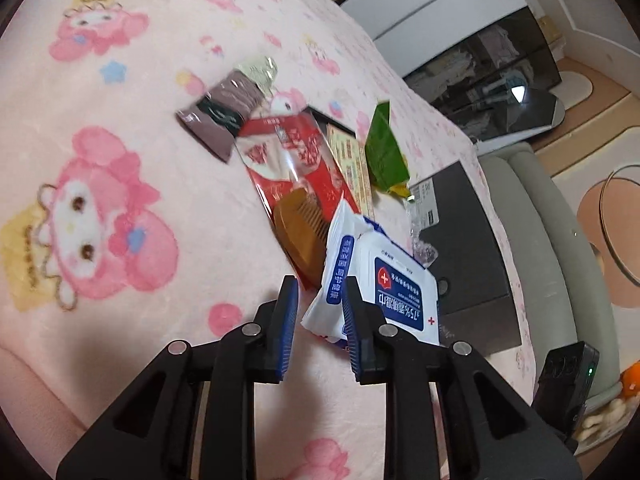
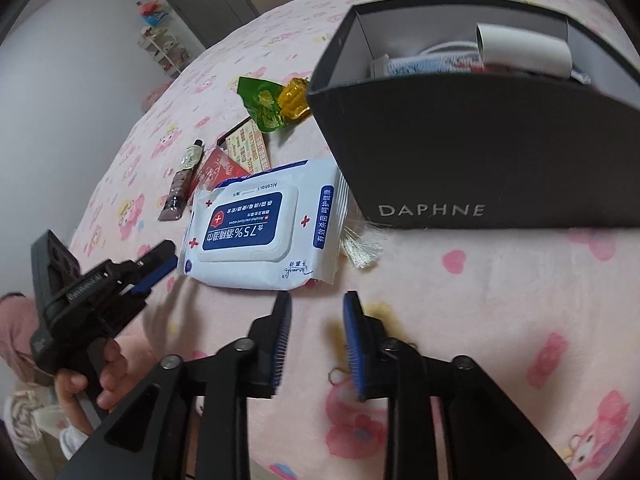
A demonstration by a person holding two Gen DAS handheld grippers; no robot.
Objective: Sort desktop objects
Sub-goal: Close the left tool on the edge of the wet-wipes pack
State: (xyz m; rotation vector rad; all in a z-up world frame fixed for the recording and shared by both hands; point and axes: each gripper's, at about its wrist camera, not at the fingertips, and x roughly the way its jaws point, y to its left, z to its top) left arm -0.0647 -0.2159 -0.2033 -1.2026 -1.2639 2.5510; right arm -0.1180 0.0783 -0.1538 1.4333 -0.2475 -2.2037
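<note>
Blue-padded and parted, the left gripper [image 1: 320,308] hangs just short of the wipes pack [image 1: 380,280], nothing between its pads; the pack's near corner sits in the gap's line, though contact is hard to judge. Over on the right wrist view, the right gripper [image 2: 318,320] is spread too, holding nothing, above bare pink blanket [image 2: 480,300], the wipes pack [image 2: 260,232] near ahead. The left gripper [image 2: 152,268] shows there at the pack's left edge, a hand [image 2: 92,376] wrapped round its handle. Beyond the pack: a wooden comb [image 1: 300,232] lying on a red packet [image 1: 292,152], both partly covered by the pack. A brown tube [image 1: 224,116] is blurred, its label unreadable. A green wrapper [image 1: 384,148] stands beside a yellow card [image 1: 352,164], half hidden. Right of the pack sits the black box [image 2: 480,152], open, its contents cut off by the near wall; only a white roll [image 2: 524,50] pokes out clearly
</note>
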